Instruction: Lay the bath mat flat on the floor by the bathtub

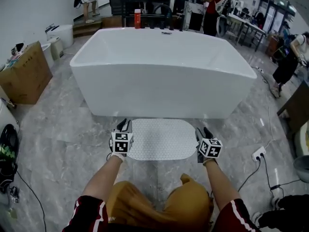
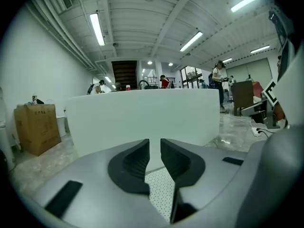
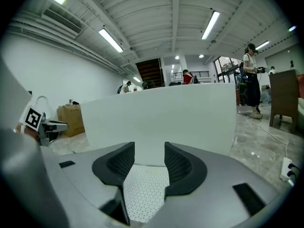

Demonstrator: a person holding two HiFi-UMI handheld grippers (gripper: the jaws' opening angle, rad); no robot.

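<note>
A white rectangular bathtub (image 1: 164, 71) stands just behind the white dotted bath mat (image 1: 161, 139) (brown cardboard box (image 1: 26, 74) well left); the mat's long axis parallels it. The left tool (image 1: 124, 126) and right tool (image 1: 203, 131) have their jaws apart.

You have no word or number to read here. The brown cardboard box (image 2: 35, 127) carries a dark printed line, too small to make out. The cube (image 1: 121, 143) on your left gripper (image 1: 124, 124) and the cube (image 1: 210, 148) on your right gripper (image 1: 202, 131) bear only black-and-white square patterns, no letters. Any print on the red bottle (image 1: 137, 18) at the far rim of the white bathtub (image 1: 164, 81) is too small to tell.
</note>
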